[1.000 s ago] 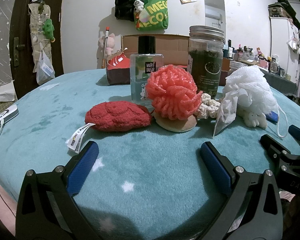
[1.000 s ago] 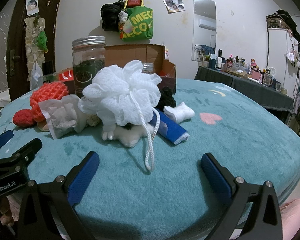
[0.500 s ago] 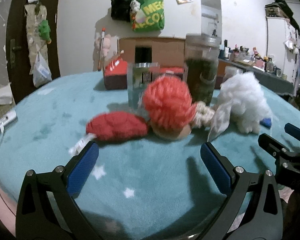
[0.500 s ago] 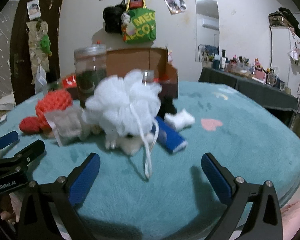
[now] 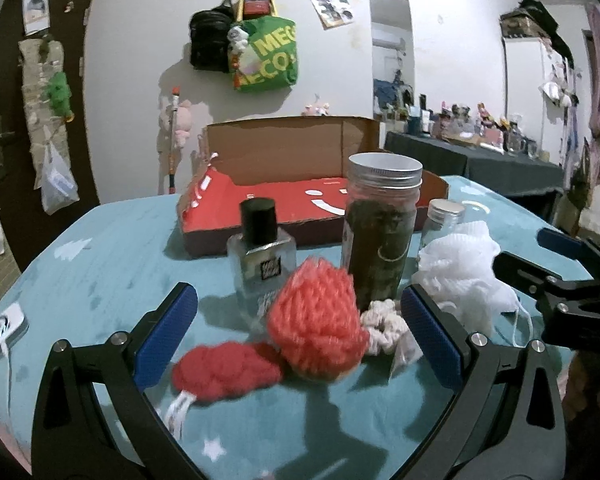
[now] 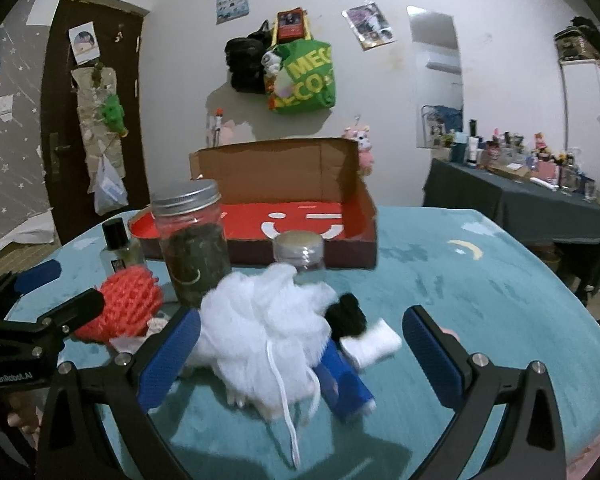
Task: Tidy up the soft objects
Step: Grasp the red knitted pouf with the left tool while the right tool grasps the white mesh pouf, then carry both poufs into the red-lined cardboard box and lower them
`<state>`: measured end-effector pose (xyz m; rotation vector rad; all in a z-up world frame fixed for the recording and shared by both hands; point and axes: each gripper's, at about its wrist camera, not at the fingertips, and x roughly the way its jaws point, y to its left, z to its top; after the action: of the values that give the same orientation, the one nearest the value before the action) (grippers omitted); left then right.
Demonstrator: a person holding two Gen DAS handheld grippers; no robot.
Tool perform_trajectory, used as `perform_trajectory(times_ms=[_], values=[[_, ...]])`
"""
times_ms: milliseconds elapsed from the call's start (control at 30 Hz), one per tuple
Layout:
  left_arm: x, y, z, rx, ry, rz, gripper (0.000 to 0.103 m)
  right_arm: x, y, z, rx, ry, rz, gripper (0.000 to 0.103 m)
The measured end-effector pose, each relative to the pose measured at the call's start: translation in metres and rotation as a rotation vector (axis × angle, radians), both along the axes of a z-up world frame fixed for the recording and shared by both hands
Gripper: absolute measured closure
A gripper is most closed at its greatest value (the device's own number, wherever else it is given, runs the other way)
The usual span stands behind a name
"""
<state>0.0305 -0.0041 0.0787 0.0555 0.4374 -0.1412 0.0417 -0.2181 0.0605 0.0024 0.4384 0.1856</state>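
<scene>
Between spread left fingers [image 5: 430,340], red knit pad [image 5: 226,370] lengthwise left-right (right fingers [image 6: 430,354] spread too).

On the teal blanket you see the coral mesh ball [image 5: 318,326] leaning on a flat red knitted piece [image 5: 226,372], a cream scrunchie [image 5: 382,330], perhaps touching it, and the white bath pouf [image 6: 266,342] beside.
</scene>
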Motion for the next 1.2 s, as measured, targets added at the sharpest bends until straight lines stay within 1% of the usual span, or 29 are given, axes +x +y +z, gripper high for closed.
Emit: perform_trajectory(times_ms=[100, 167, 233, 267, 300, 333, 367, 400, 433, 500, 533, 600, 700, 800, 900, 1067, 1200], values=[[0.017, -0.004, 0.0, 0.032, 0.038, -0.023, 0.0, 0.015, 0.005, 0.001, -0.018, 0.029, 0.029, 0.0], [0.025, -0.005, -0.002, 0.039, 0.062, -0.036, 0.0, 0.027, 0.008, -0.002, -0.021, 0.066, 0.061, 0.0], [0.033, -0.006, -0.006, 0.042, 0.09, -0.046, 0.005, 0.035, 0.009, -0.006, -0.015, 0.1, 0.085, 0.0], [0.037, -0.007, -0.008, 0.043, 0.104, -0.049, 0.014, 0.037, 0.01, -0.009, -0.011, 0.115, 0.098, 0.0], [0.04, -0.007, -0.01, 0.044, 0.119, -0.053, 0.024, 0.038, 0.012, -0.011, -0.004, 0.128, 0.119, 0.003], [0.043, -0.006, -0.012, 0.043, 0.134, -0.054, 0.028, 0.038, 0.013, -0.014, 0.0, 0.134, 0.14, 0.007], [0.047, -0.006, -0.016, 0.039, 0.159, -0.061, 0.04, 0.037, 0.014, -0.015, 0.001, 0.138, 0.159, 0.019], [0.05, -0.006, -0.019, 0.037, 0.176, -0.066, 0.054, 0.036, 0.017, -0.016, -0.002, 0.148, 0.181, 0.027], [0.053, -0.006, -0.022, 0.031, 0.199, -0.076, 0.054, 0.035, 0.02, -0.018, -0.007, 0.155, 0.197, 0.03], [0.055, -0.005, -0.028, 0.011, 0.234, -0.099, 0.058, 0.028, 0.022, -0.017, -0.005, 0.139, 0.217, 0.049], [0.055, -0.004, -0.029, 0.003, 0.234, -0.099, 0.058, 0.026, 0.022, -0.017, -0.004, 0.132, 0.216, 0.052], [0.05, -0.004, -0.027, 0.003, 0.217, -0.112, 0.06, 0.02, 0.019, -0.015, 0.007, 0.119, 0.218, 0.063], [0.044, -0.005, -0.025, 0.015, 0.199, -0.116, 0.062, 0.016, 0.018, -0.014, 0.008, 0.107, 0.213, 0.072], [0.039, -0.005, -0.023, 0.011, 0.194, -0.114, 0.062, 0.009, 0.018, -0.009, 0.003, 0.078, 0.199, 0.079], [0.036, -0.001, -0.019, 0.003, 0.185, -0.109, 0.062, 0.003, 0.018, -0.005, 0.003, 0.054, 0.188, 0.084], [0.024, 0.001, -0.011, 0.006, 0.155, -0.105, 0.063, -0.003, 0.012, 0.005, 0.027, 0.027, 0.172, 0.087], [0.016, 0.006, 0.003, 0.013, 0.116, -0.097, 0.063, -0.011, 0.011, 0.018, 0.013, -0.026, 0.155, 0.087]])
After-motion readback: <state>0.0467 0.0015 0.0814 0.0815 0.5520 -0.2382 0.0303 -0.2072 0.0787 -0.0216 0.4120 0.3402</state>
